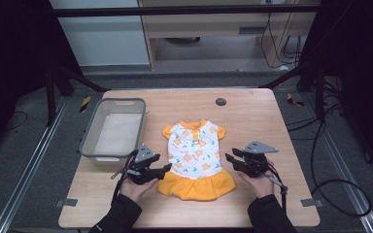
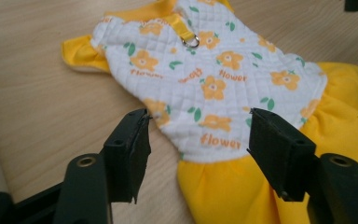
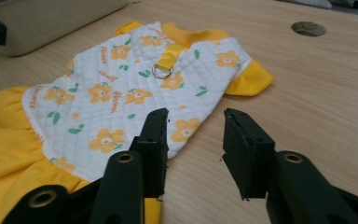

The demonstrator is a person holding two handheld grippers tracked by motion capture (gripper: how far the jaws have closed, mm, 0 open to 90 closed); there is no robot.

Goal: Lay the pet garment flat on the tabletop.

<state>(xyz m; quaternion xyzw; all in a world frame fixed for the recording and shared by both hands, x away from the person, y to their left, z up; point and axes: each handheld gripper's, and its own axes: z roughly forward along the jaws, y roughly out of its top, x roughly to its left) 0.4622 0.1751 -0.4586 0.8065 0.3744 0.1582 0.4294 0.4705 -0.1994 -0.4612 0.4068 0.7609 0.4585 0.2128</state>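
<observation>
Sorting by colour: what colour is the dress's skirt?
Plain yellow skirt, clearest in the left gripper view.

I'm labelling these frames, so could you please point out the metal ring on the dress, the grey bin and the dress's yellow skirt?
Metal ring [image 3: 161, 71]: right gripper view, on the ring's rim.
Grey bin [image 1: 91, 127]: high view, left wall.
Yellow skirt [image 1: 199, 185]: high view, middle.

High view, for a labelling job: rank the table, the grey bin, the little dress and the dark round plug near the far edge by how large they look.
1. Table
2. Grey bin, set farther from the camera than the dress
3. Dress, a bit smaller in outline than the bin
4. Round plug, by far the smallest
</observation>
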